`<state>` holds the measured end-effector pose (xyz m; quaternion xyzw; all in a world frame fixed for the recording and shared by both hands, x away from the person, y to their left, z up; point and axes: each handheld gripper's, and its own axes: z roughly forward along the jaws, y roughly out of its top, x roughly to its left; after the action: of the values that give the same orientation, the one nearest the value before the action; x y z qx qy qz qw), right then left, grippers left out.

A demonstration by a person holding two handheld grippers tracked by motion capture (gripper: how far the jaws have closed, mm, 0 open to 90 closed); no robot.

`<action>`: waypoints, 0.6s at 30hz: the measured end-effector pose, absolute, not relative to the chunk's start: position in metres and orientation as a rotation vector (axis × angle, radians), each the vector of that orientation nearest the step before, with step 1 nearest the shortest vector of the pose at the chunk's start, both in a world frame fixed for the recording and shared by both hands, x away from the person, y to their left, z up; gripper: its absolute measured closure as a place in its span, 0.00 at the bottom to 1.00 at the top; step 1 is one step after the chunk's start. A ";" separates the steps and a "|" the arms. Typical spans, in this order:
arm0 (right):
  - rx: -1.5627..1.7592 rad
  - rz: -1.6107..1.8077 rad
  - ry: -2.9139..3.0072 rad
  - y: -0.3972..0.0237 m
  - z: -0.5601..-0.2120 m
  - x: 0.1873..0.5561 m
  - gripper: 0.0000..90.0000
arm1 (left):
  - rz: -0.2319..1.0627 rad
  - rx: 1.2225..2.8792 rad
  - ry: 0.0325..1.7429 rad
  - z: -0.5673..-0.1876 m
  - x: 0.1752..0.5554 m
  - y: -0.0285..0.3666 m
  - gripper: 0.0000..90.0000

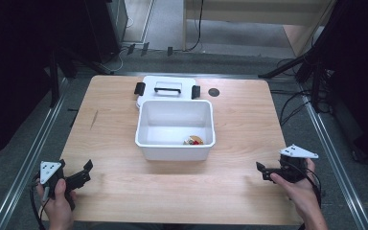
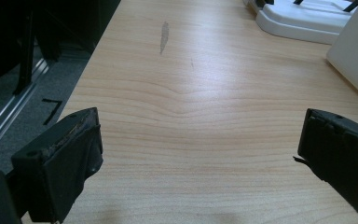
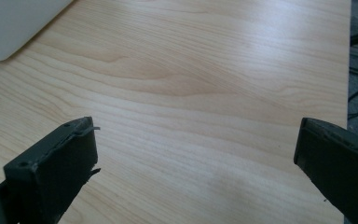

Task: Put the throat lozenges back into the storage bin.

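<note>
A white rectangular bin [image 1: 175, 128] stands at the table's middle, with a small red and yellow object [image 1: 193, 140] lying on its floor near the front right corner. Behind it lies its white lid [image 1: 167, 89] with black latches. My left gripper [image 1: 84, 173] rests near the front left corner of the table, held by a hand, its jaws wide apart over bare wood [image 2: 198, 135]. My right gripper [image 1: 263, 171] sits near the front right, jaws spread wide and empty [image 3: 196, 140]. The bin's wall [image 2: 356, 51] shows at the right edge of the left gripper view.
The wooden table [image 1: 230, 143] has a dark round mark [image 1: 213, 92] near the lid and a grey scuff [image 2: 164, 36] at its left. Metal rails [image 1: 330, 143] and cables run along the floor on both sides.
</note>
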<state>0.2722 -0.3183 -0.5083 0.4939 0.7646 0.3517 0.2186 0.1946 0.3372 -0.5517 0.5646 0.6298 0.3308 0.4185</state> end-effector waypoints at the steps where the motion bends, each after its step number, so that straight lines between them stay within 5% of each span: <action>1: 1.375 0.986 2.111 -0.320 -0.510 0.270 0.00 | 0.831 1.416 1.580 -0.552 0.195 0.337 0.00; 18: 1.405 1.079 1.984 -0.342 -0.542 0.230 0.00 | 0.827 1.412 1.582 -0.552 0.195 0.338 0.00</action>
<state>0.2302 -0.3422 -0.5417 0.5129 0.7245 0.3939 0.2385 0.1946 0.3377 -0.5517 0.5632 0.6310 0.3298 0.4194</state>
